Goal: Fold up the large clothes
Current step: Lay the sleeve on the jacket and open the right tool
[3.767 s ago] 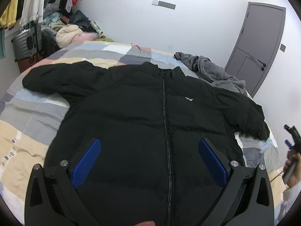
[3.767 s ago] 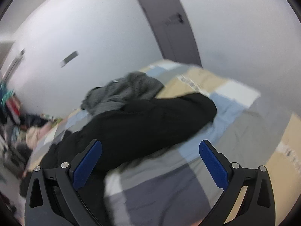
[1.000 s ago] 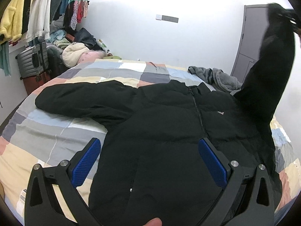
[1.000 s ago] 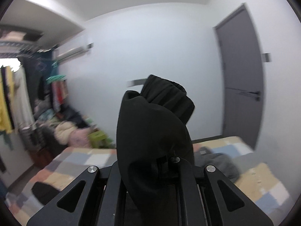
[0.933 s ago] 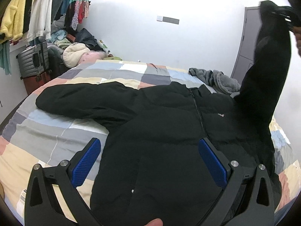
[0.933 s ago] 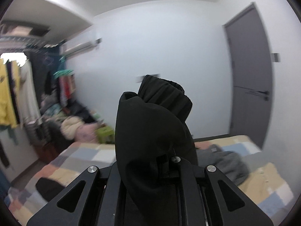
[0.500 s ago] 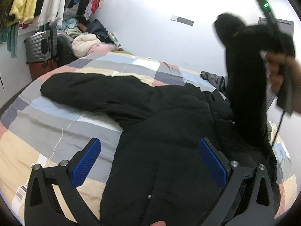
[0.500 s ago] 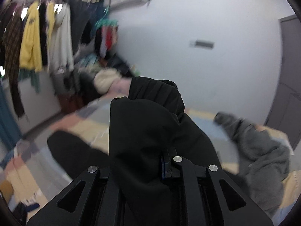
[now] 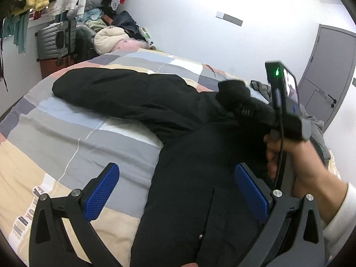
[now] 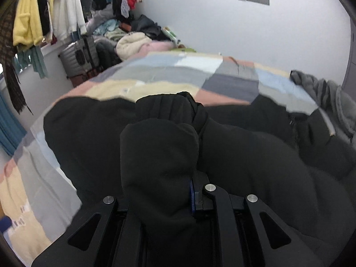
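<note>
A large black puffer jacket (image 9: 189, 178) lies front up on the patchwork bed (image 9: 66, 133). Its left sleeve (image 9: 115, 93) lies stretched out toward the left. My right gripper (image 9: 244, 111) is shut on the right sleeve's cuff (image 10: 164, 138) and holds it low over the jacket's chest, folded across the body. My left gripper (image 9: 176, 191) is open and empty above the jacket's lower front; both blue pads (image 9: 101, 192) show.
A grey garment (image 10: 329, 95) lies bunched at the bed's far right. A suitcase (image 9: 55, 40), piled laundry (image 9: 111, 37) and hanging clothes (image 10: 44, 11) stand at the far left. A grey door (image 9: 331, 73) is at the right.
My right gripper has brought the sleeve down from high in the air and leftward across the jacket's chest. The left gripper has stayed open over the lower front.
</note>
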Motion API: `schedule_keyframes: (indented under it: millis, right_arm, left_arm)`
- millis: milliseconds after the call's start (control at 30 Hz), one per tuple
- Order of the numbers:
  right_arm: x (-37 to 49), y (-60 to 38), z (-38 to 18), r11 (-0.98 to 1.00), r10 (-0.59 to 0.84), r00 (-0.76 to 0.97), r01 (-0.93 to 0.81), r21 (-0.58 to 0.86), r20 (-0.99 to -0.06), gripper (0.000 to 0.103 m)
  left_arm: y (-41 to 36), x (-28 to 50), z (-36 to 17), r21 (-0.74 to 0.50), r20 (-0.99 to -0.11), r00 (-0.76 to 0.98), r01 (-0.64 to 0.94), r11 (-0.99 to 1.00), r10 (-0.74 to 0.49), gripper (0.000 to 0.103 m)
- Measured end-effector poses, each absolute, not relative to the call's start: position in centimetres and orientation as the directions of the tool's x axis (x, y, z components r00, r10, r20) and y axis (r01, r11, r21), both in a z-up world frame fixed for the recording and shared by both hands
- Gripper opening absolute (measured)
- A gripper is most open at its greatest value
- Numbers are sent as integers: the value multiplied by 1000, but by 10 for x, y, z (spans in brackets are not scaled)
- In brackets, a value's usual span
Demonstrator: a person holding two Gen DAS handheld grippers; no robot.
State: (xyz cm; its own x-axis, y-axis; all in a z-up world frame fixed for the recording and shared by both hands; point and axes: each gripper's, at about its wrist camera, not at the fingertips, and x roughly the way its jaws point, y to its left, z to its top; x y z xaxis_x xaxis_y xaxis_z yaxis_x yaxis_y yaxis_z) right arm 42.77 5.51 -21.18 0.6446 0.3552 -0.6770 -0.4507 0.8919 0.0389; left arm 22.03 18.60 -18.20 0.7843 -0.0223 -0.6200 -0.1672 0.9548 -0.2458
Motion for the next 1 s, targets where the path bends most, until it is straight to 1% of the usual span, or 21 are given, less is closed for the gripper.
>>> schedule_keyframes:
  millis: [133, 233, 333, 400, 433, 467, 700, 900, 1000]
  right_arm:
    - [426, 55, -209, 893, 347, 641, -448, 34, -685, 12]
    - [424, 53, -194, 880, 379, 635, -472, 50, -673, 18]
    - [419, 54, -180, 856, 417, 618, -514, 59, -667, 36]
    - [409, 53, -165, 830, 455, 616, -554, 57, -643, 67]
    - [402, 52, -154, 812, 484, 616, -580, 58, -622, 73]
    - [398, 50, -148, 807, 494, 623, -589, 52, -607, 75]
    - [366, 2, -93, 831, 490, 710, -556, 23, -506, 75]
    - [341, -78, -70, 889, 413, 798, -457, 6, -439, 75]
    - [335, -125, -75, 927, 339, 828, -376, 7, -447, 75]
  left_arm:
    - [184, 225, -188, -256, -626, 779, -158, 954, -39, 103]
    - [179, 226, -188, -258, -627, 778, -149, 955, -48, 103]
    - [177, 227, -188, -269, -625, 778, -141, 953, -62, 103]
    - [176, 226, -188, -279, -624, 778, -140, 950, -69, 103]
    - [176, 226, -187, -282, -624, 778, -138, 949, -72, 103]
    - [175, 225, -187, -281, -622, 780, -136, 950, -73, 103]
    - [163, 216, -175, -257, -599, 798, -106, 961, -72, 103]
    - [150, 214, -171, -254, -590, 802, -77, 964, -91, 103]
    - [141, 214, -169, -264, -587, 802, -57, 963, -113, 103]
